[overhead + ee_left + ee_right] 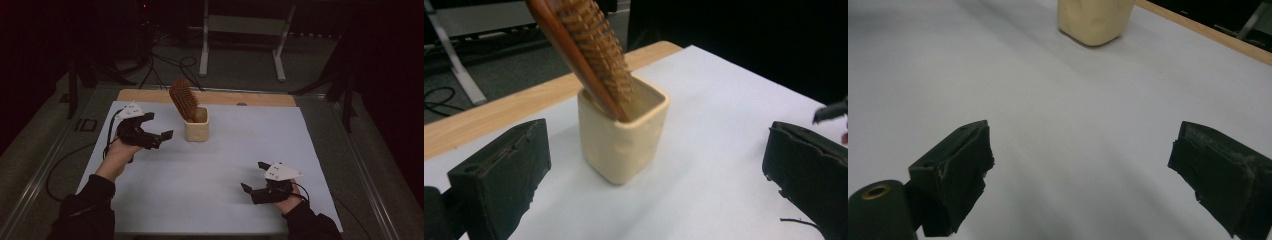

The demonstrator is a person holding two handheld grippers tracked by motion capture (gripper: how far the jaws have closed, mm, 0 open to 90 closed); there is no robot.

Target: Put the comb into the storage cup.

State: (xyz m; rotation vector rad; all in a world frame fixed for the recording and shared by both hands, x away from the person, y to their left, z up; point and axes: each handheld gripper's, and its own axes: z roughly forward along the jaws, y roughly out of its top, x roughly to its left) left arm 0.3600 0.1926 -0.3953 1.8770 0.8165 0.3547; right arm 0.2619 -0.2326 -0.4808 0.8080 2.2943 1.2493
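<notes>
A wooden table [150, 95], bare only along its far edge, is covered by a white sheet [210, 190], on which a cream square cup [196, 131] stands near the middle of the far edge.

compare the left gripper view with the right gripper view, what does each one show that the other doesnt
Left gripper view: the wooden hairbrush leaning bristles-up in the cup's open top, and the floor behind the table.

Right gripper view: a long stretch of bare white table cover in front of the open jaws; the cup is cut off at the frame's top.

Both: the cream cup, white cover, wooden table edge.
</notes>
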